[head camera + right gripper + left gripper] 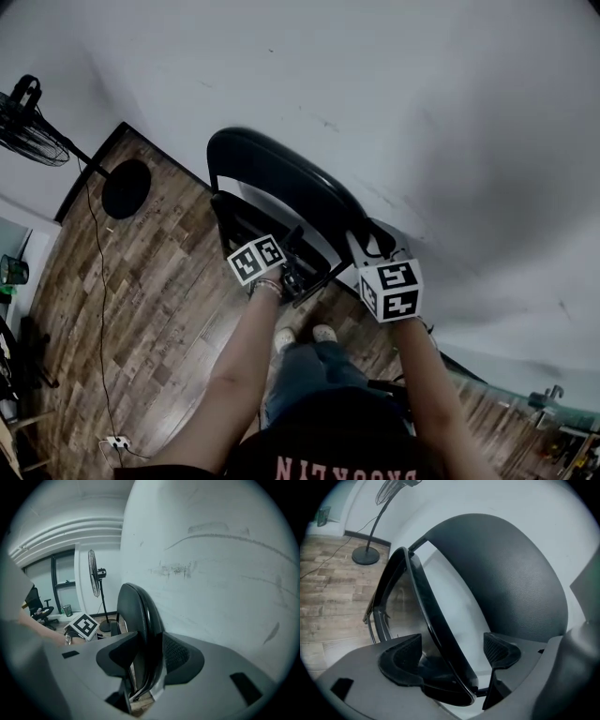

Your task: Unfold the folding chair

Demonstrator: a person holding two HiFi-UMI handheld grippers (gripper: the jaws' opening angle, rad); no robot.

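Observation:
The black folding chair stands folded close to the white wall (422,112), its curved backrest (281,173) uppermost. My right gripper (367,246) is shut on the backrest's right edge; in the right gripper view both pads press on the backrest rim (140,616) at the right gripper (147,656). My left gripper (298,274) reaches in lower, at the folded seat. In the left gripper view the seat's thin black edge (431,616) runs between the jaws of the left gripper (452,651), with a gap at the right pad (499,649). The backrest (506,583) fills the view behind.
A standing fan (28,127) with a round base (127,187) is at the far left on the wood floor (141,300), and a cable (98,309) runs to a power strip (117,441). The person's shoes (300,336) are just behind the chair. An office chair (40,609) sits further off.

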